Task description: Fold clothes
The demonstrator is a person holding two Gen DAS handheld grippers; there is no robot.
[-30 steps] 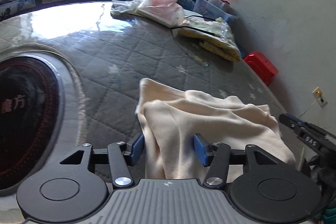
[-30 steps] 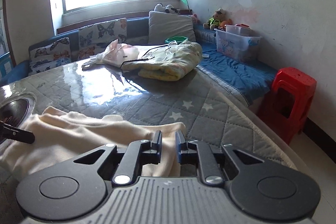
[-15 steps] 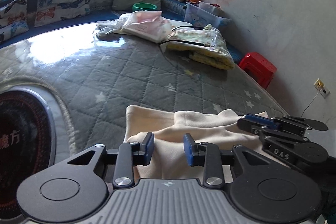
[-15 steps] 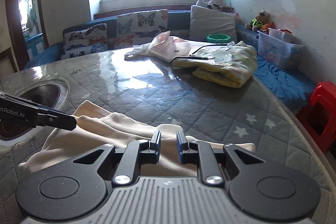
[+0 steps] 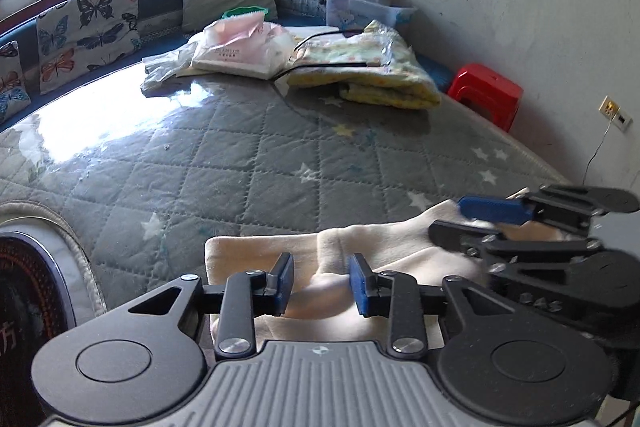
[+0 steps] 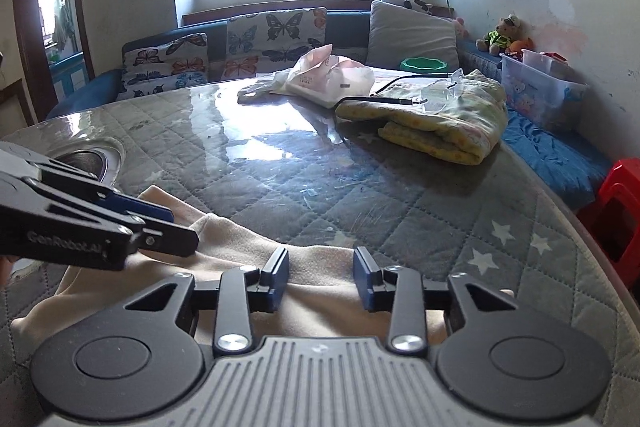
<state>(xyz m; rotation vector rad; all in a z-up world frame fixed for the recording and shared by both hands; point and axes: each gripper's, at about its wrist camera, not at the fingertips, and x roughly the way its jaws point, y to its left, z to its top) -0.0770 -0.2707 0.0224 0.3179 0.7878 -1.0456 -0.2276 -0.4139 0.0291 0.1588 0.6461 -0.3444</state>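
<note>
On the near edge of the quilted grey bed [image 5: 280, 167], a cream garment [image 5: 360, 247] lies bunched, partly folded on itself. The left gripper [image 5: 321, 285] hangs low over it, jaws parted with a soft ridge of cloth rising between the blue pads [image 5: 285, 283]; whether the pads press on that cloth cannot be told. The right gripper [image 6: 321, 281] sits just beside it over the same garment [image 6: 312, 267], jaws opening, pads clear of the cloth lying flat beneath them. Each gripper shows in the other's view, the right gripper [image 5: 472, 223] crossing in from the right edge, the left one [image 6: 168, 227] from the left edge. Farther back on the bed lie a folded yellow blanket [image 6: 440, 115] and a pink bag [image 6: 328, 75]. A red stool [image 5: 486, 95] stands by the wall.
</note>
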